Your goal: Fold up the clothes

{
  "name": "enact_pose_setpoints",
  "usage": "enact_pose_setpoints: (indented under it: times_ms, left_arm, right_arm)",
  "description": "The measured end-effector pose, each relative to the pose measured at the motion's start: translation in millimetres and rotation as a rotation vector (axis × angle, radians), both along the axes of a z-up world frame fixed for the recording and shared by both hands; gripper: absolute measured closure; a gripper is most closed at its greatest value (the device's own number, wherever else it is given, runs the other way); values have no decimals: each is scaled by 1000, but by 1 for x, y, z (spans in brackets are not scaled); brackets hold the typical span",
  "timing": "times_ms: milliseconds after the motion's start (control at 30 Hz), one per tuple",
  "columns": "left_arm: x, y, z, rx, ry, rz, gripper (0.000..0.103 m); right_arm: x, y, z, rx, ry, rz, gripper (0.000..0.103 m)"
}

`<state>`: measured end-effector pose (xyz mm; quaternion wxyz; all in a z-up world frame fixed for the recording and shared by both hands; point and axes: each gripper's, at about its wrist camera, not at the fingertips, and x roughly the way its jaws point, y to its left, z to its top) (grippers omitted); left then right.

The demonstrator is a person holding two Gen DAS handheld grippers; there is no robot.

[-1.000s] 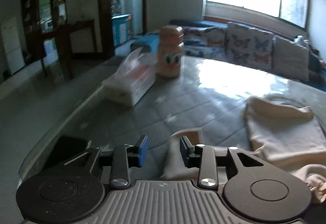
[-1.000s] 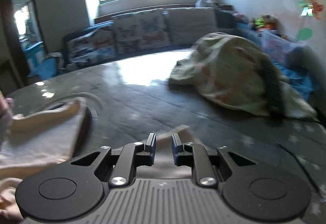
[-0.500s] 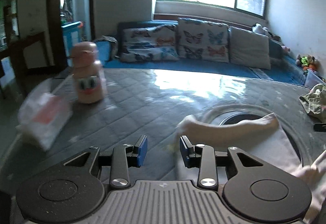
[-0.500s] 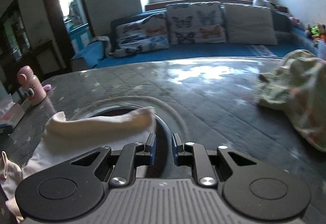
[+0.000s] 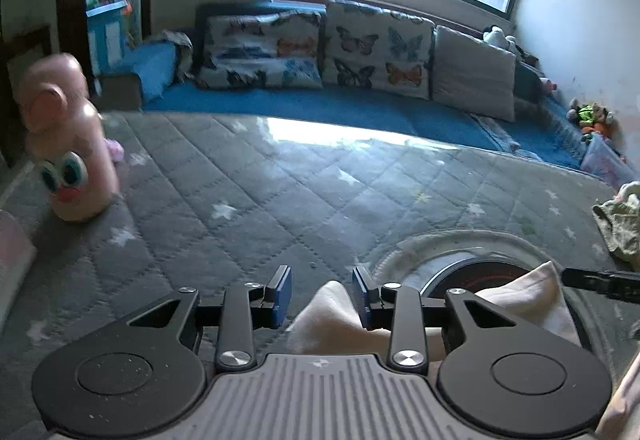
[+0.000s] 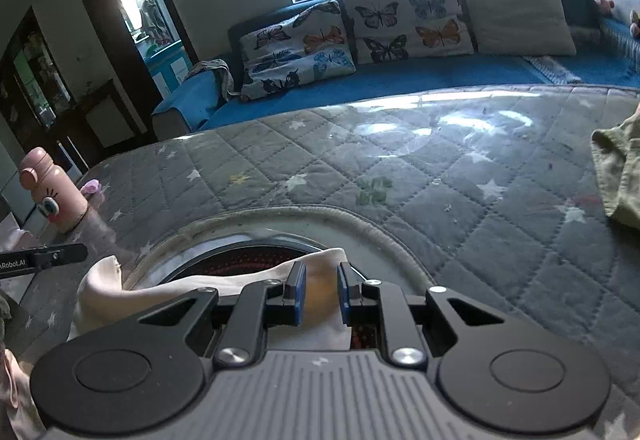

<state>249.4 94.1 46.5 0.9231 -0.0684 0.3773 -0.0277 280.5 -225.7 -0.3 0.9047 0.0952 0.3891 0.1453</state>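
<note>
A cream garment [image 5: 516, 304] lies folded on the grey quilted table cover [image 5: 280, 191], over a round opening with a dark red inside [image 5: 480, 272]. My left gripper [image 5: 322, 296] is open above the garment's left corner, which pokes up between the jaws without being pinched. In the right wrist view my right gripper [image 6: 321, 294] is open, jaws parted on either side of the garment's right corner [image 6: 320, 272]. The cream garment [image 6: 120, 292] stretches left from there. The tip of the other gripper [image 6: 44, 258] shows at the left edge.
A pink bottle with a cartoon face [image 5: 68, 143] stands at the table's left, with a white tissue pack [image 5: 10, 252] beside it. A crumpled green garment [image 6: 620, 167] lies at the right. A blue sofa with butterfly cushions [image 5: 376, 47] is behind the table.
Both grippers have swung round to face the sofa and window. The right gripper's jaws have opened wider around the garment corner. The cream garment now lies over the round opening.
</note>
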Motion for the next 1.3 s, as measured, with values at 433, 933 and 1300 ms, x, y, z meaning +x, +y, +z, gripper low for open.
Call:
enact_pose_setpoints:
  times_ms: [433,933,1300]
  left_arm:
    - [12,1,-24,-2,53,-62,94]
    - [-7,29,-7,-94,-80,-42,98]
    - [2,31,-10,-80,-55,-14,61]
  right_arm:
    - [17,8,-14,5,0,20,90]
    - [-2,-16,11,11,-133,-47,102]
    - [21,5,-16,13,-28,31,80]
